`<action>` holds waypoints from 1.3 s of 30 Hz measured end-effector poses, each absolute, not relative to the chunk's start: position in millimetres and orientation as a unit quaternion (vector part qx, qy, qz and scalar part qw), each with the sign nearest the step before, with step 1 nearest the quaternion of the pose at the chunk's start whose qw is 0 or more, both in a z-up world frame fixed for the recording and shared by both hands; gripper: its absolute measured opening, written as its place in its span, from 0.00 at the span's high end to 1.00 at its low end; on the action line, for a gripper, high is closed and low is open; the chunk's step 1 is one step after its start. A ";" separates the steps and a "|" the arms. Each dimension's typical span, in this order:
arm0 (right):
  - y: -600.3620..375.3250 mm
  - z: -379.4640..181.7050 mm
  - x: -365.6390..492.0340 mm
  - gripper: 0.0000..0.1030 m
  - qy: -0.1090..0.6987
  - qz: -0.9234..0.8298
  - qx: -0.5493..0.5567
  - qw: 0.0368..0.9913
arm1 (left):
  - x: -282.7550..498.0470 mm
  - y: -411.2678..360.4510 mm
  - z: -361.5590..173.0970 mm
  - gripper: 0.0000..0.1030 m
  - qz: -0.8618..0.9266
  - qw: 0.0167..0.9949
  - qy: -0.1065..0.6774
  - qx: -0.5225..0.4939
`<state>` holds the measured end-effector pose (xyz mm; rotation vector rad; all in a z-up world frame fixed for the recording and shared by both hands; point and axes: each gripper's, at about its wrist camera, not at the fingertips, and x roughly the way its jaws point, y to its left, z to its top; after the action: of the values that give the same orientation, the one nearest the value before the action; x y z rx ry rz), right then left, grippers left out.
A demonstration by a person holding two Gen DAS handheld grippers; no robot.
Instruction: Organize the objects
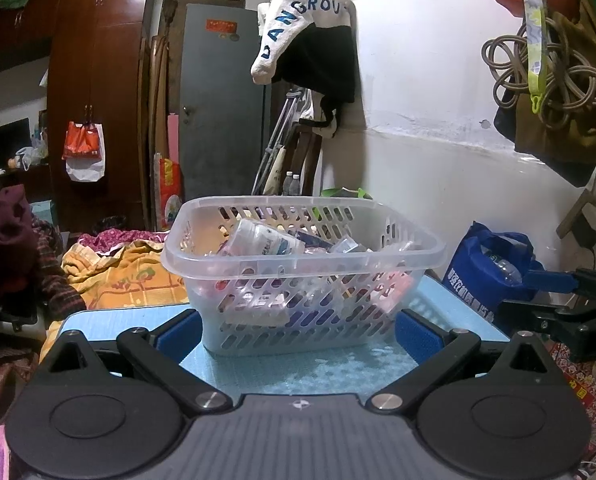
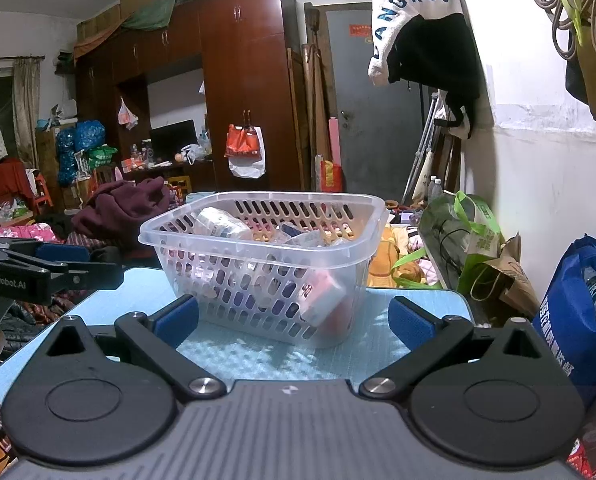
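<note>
Left wrist view showed both claws, left gripper (image 1: 298,330) and right gripper (image 2: 294,322), released, empty; a careless nudge risked sliding the perforated basket (image 1: 302,268).

Blue letters "ANGROU" run along the white part of a hanging garment (image 1: 298,20). The left claw (image 2: 38,270), seen from the right wrist, bears "GenRobot.AI". White characters on the blue bag (image 2: 570,320) are too unclear to read.
</note>
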<state>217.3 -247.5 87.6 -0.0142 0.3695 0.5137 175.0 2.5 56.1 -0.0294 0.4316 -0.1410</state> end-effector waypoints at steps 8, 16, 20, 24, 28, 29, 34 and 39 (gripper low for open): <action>-248.6 86.3 216.1 0.00 0.182 0.251 -0.004 0.951 | 176.4 2.9 54.4 0.00 -0.069 0.974 0.217 -0.018; -249.8 86.3 216.2 0.00 0.182 0.250 -0.003 0.951 | 175.7 1.8 53.4 0.00 -0.068 0.974 0.216 -0.013; -250.4 86.6 217.1 0.00 0.182 0.250 -0.004 0.951 | 175.4 1.6 52.3 0.00 -0.067 0.974 0.215 -0.012; -250.4 85.7 218.4 0.00 0.185 0.248 -0.002 0.951 | 176.6 0.9 51.4 0.00 -0.064 0.974 0.216 -0.012; -250.1 86.0 217.4 0.00 0.184 0.249 -0.003 0.951 | 175.9 -0.2 52.9 0.00 -0.063 0.975 0.214 -0.011; -249.9 86.1 216.8 0.00 0.183 0.249 -0.004 0.951 | 175.7 -0.2 53.2 0.00 -0.063 0.975 0.214 -0.011; -249.2 85.6 216.8 0.00 0.184 0.248 -0.004 0.951 | 176.4 -1.3 52.2 0.00 -0.061 0.975 0.214 -0.009; -250.5 83.8 216.9 0.00 0.189 0.248 -0.002 0.950 | 177.6 -1.9 51.5 0.00 -0.062 0.975 0.215 -0.010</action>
<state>216.9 -250.5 83.8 -0.0048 0.3840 0.5040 177.6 -1.9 51.5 -0.0193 0.4342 -0.1245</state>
